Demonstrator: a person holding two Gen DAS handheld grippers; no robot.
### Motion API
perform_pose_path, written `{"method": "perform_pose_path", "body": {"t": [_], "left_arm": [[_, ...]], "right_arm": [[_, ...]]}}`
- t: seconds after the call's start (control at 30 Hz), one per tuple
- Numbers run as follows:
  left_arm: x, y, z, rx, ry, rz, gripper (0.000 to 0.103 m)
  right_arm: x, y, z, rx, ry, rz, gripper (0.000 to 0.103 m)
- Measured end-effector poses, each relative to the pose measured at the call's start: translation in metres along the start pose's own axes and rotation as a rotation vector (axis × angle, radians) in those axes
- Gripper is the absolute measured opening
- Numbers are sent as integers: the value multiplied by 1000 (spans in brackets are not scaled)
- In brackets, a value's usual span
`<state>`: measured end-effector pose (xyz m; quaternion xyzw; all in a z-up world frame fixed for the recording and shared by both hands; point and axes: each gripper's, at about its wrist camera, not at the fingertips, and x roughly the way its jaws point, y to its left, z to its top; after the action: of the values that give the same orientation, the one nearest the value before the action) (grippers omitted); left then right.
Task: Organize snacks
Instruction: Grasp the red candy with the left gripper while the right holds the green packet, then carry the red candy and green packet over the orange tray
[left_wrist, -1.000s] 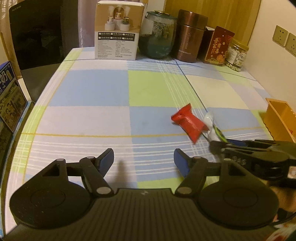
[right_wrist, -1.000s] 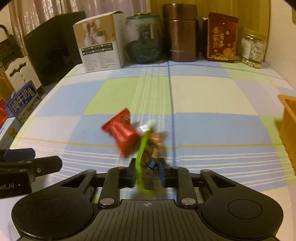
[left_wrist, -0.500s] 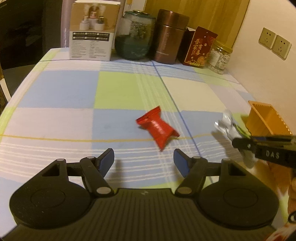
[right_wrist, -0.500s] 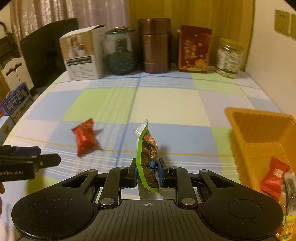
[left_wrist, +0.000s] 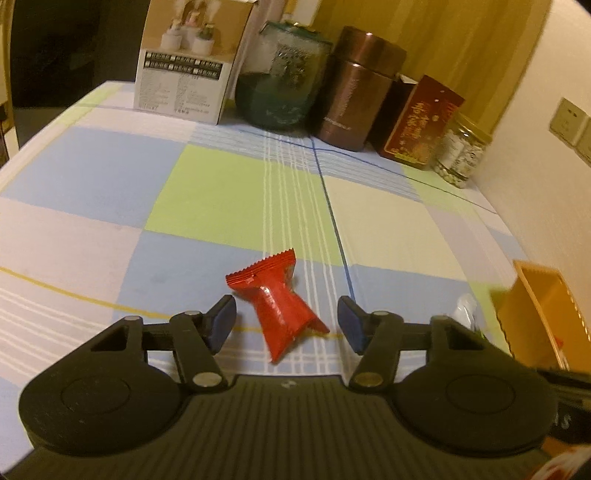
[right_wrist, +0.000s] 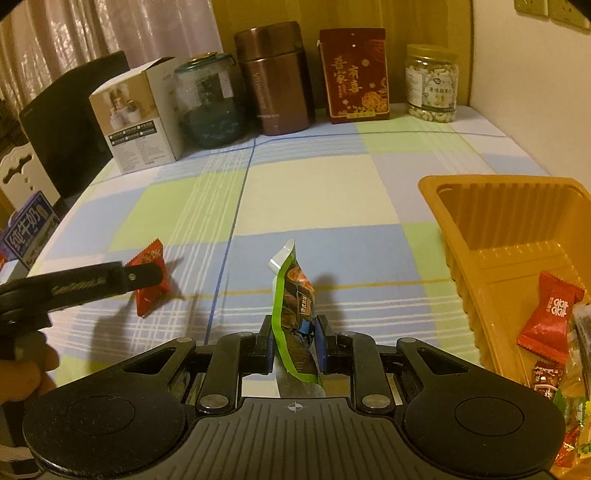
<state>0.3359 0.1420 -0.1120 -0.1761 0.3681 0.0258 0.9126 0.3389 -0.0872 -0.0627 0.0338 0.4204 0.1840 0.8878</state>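
Red candy wrapper (left_wrist: 279, 301) lies on the checked tablecloth (left_wrist: 236, 195) between my left gripper (left_wrist: 287, 319) jaws, closing, pads clear of it. My right gripper (right_wrist: 293, 345) is clamped on a green-edged snack packet (right_wrist: 293, 295) beside the orange tray (right_wrist: 517, 221).

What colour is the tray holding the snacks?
Orange-yellow tray, clearest in the right wrist view.

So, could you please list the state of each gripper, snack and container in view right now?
Left gripper: closing around the packet, pads not touching.
Red candy packet: lying on the tablecloth.
Right gripper: shut on green-edged snack pouch.
Orange tray: partly filled.
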Motion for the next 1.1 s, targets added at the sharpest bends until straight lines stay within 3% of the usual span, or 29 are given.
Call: {"method": "perform_pose_path", "body": {"t": [0.17, 0.4, 0.63, 1.1], "left_arm": [[10, -4, 4, -1, 9, 34, 42], [16, -7, 5, 20, 25, 55, 36], [13, -6, 2, 58, 38, 29, 28], [11, -16, -2, 181, 38, 60, 27]], "right_arm": [[0, -3, 2, 19, 2, 14, 22], [1, -4, 2, 24, 11, 16, 22], [3, -2, 2, 24, 21, 16, 22], [15, 2, -3, -11, 62, 8, 22]]}}
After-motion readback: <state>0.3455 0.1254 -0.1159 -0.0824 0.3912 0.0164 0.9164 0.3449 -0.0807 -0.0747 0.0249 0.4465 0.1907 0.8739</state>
